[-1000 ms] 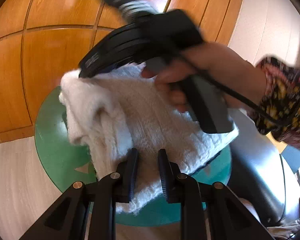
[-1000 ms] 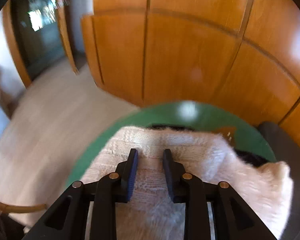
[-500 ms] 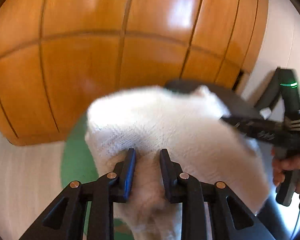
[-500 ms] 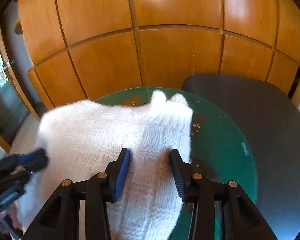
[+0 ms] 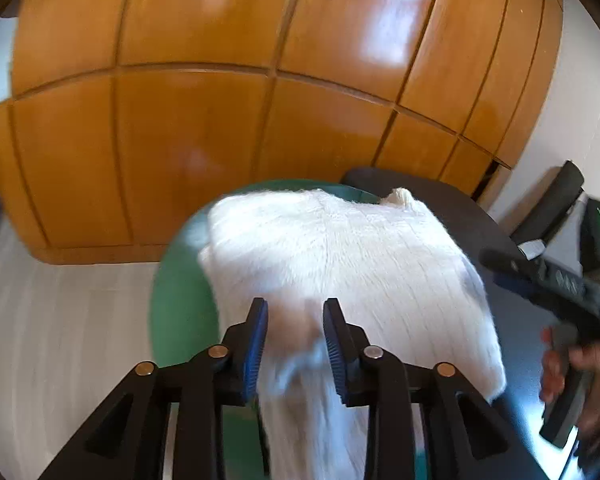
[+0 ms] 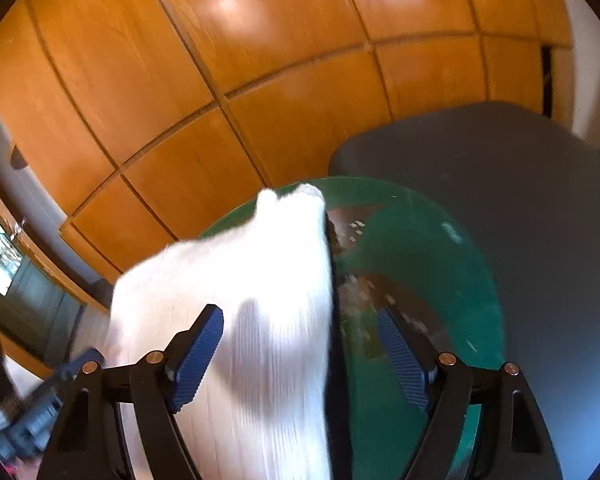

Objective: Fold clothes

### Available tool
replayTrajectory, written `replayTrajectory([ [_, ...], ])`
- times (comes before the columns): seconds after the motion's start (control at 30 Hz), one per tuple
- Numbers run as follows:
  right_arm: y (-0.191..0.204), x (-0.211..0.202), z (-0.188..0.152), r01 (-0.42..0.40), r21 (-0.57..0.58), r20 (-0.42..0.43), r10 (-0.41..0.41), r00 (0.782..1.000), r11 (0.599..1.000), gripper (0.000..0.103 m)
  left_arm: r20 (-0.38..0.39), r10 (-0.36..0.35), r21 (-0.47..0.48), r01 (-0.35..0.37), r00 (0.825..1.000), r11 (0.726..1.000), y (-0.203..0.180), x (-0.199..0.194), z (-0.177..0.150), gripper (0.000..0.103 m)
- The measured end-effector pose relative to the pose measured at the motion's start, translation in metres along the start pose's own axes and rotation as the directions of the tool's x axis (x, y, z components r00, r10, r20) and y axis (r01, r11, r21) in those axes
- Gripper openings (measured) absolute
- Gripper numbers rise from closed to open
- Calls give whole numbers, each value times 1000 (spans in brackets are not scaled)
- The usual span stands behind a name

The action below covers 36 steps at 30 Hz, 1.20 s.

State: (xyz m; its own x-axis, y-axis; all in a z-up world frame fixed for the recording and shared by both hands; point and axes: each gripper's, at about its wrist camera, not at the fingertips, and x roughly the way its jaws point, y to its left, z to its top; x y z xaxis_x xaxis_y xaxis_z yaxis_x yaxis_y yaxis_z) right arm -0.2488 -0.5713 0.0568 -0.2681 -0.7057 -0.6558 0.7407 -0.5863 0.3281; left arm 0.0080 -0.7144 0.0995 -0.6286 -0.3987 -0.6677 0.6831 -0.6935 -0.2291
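A white knitted sweater (image 5: 340, 260) lies folded over a round green table (image 5: 176, 300). My left gripper (image 5: 295, 340) is shut on the sweater's near edge, with fabric bunched between its blue pads. In the right wrist view the sweater (image 6: 240, 280) covers the left half of the table (image 6: 420, 248). My right gripper (image 6: 300, 356) is open wide, with the sweater's right edge lying between its fingers and not pinched. The same right gripper (image 5: 560, 292) shows at the right of the left wrist view, held by a hand (image 5: 568, 368).
A dark grey padded seat (image 6: 520, 200) butts against the table's right side. Orange wooden cupboard doors (image 5: 220, 120) stand close behind. Pale floor (image 5: 60, 340) lies to the left. The left gripper's body (image 6: 40, 400) is at the lower left of the right wrist view.
My right gripper has opened wide and let go of the sweater. The left gripper stays shut on the fabric. The sweater has shifted left relative to the right gripper.
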Motion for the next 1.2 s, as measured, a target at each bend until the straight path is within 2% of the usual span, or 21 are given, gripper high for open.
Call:
replayTrajectory([
  [0.1,6,-34,-44,37,-41,36,-36,999,998,81,15,119,10,-119,993,993,-7,-38,-28,32],
  [0.27,18,-72,-105,74,-55,34,-72,997,996,86,78,285,-8,-285,955,958,-37,-89,-62,33],
  [0.33,23,-82,-125,78,-50,20,-78,997,996,87,106,273,-28,-272,956,962,-50,-101,-69,33],
  [0.47,33,-92,-155,94,-71,6,-93,996,993,87,95,204,-77,-197,974,977,-62,-117,-75,38],
  [0.6,43,-95,-178,113,-121,5,-114,994,986,87,54,207,-68,-204,977,977,-72,-118,-82,39],
  [0.73,49,-105,-180,117,-136,22,-115,993,984,87,29,193,-39,-192,981,981,-81,-117,-87,40],
  [0.93,58,-120,-184,123,-159,47,-117,992,980,88,68,271,14,-272,960,962,-89,-122,-87,44],
  [1.07,64,-128,-179,119,-162,67,-109,992,980,88,64,252,16,-254,966,967,-88,-125,-86,46],
  [1.2,73,-130,-178,116,-196,72,-104,992,974,89,39,262,25,-263,964,964,-86,-125,-88,46],
])
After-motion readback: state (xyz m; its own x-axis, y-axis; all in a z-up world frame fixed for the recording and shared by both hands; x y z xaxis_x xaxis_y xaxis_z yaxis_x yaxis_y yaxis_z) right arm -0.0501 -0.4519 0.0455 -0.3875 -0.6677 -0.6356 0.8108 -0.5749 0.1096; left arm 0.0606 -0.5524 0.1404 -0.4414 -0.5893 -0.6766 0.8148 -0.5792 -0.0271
